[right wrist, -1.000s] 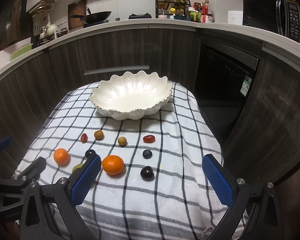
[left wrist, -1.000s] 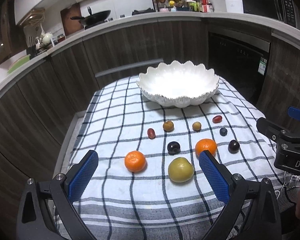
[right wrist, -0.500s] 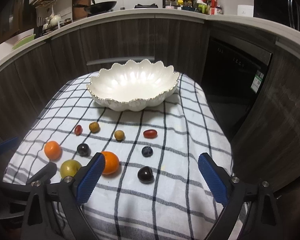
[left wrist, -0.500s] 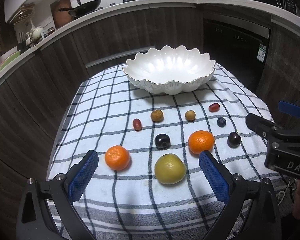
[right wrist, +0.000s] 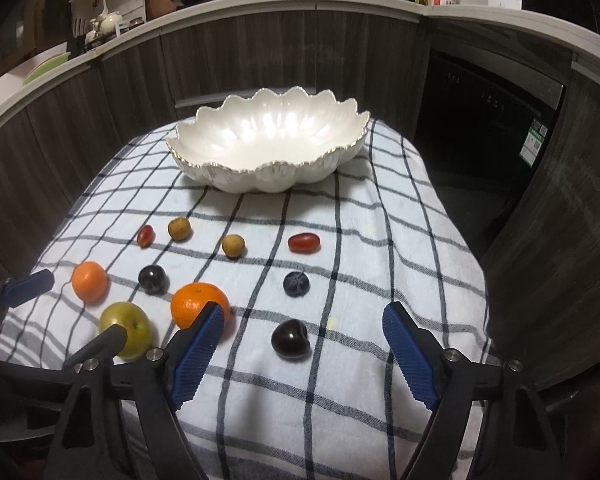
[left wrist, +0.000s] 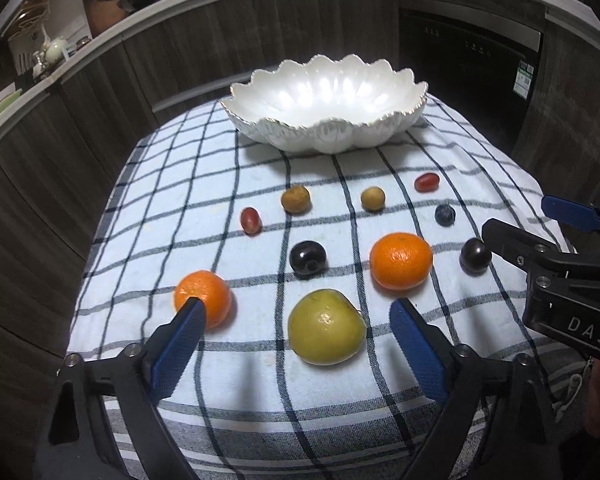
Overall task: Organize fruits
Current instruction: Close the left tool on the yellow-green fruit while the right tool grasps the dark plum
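A white scalloped bowl [left wrist: 328,110] stands empty at the far end of a checked cloth [left wrist: 220,184]; it also shows in the right wrist view [right wrist: 268,148]. Several fruits lie loose in front of it. My left gripper [left wrist: 296,330] is open, with a yellow-green fruit [left wrist: 326,332] between its fingers and an orange [left wrist: 203,298] at the left fingertip. A second orange [left wrist: 401,261] lies further right. My right gripper [right wrist: 300,334] is open around a dark plum [right wrist: 290,339], with the second orange [right wrist: 198,306] at its left finger.
Small fruits lie mid-cloth: two red grapes [left wrist: 251,220] [left wrist: 427,182], two brown round fruits [left wrist: 296,199] [left wrist: 373,199], a blueberry [left wrist: 445,214], two dark plums [left wrist: 307,259] [left wrist: 475,256]. Dark wood cabinets [left wrist: 100,92] curve behind the table. The cloth drops off at the sides.
Both grippers have moved forward and down toward the fruits. The yellow-green fruit now sits between my left fingers and the dark plum between my right fingers. No fruit has moved.
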